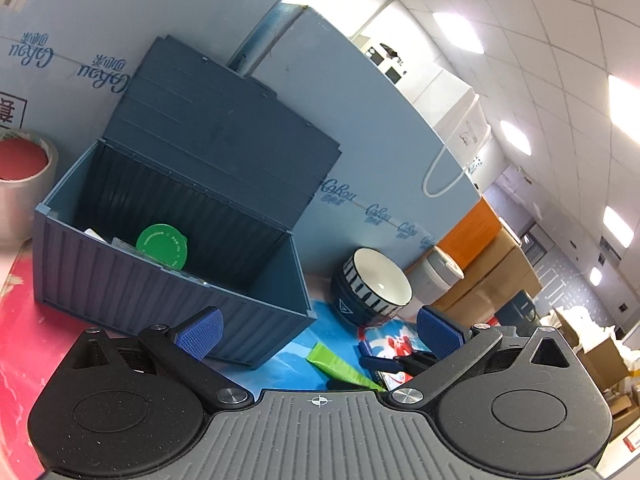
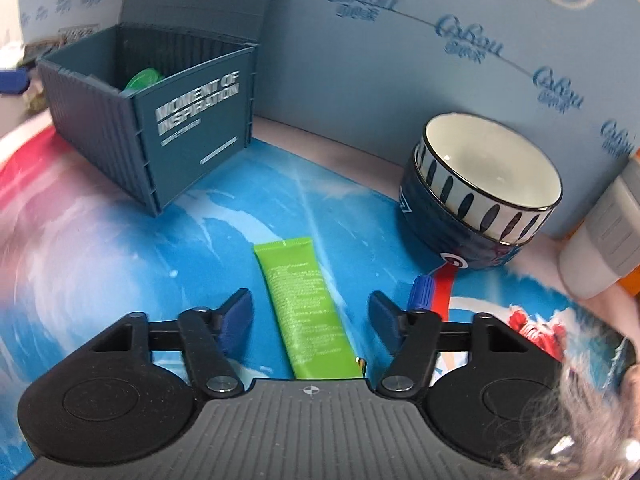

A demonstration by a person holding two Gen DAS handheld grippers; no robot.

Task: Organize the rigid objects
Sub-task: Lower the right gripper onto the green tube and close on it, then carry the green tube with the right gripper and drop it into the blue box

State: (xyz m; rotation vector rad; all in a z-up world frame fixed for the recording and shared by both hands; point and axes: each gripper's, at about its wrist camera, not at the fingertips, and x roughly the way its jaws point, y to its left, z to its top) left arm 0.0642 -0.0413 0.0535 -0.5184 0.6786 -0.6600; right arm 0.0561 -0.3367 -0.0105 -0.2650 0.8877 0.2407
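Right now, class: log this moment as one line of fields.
right gripper: open, astride green tube, not touching | left gripper: open, empty | blue box: lid up, green-lidded item inside

There is one dark blue storage box (image 2: 152, 120) with its hinged lid (image 1: 224, 132) raised, and one green round cap (image 1: 162, 245) can be counted inside it; other pale items beside the cap are too hidden to count. One green tube (image 2: 306, 308) lies on the mat (image 2: 120, 248). One striped bowl (image 2: 486, 176) stands on one dark stand or second bowl beneath. One blue-capped marker (image 2: 422, 292), one roll of tape (image 1: 22, 172), and two grippers (image 1: 318, 330) (image 2: 312, 316) show.
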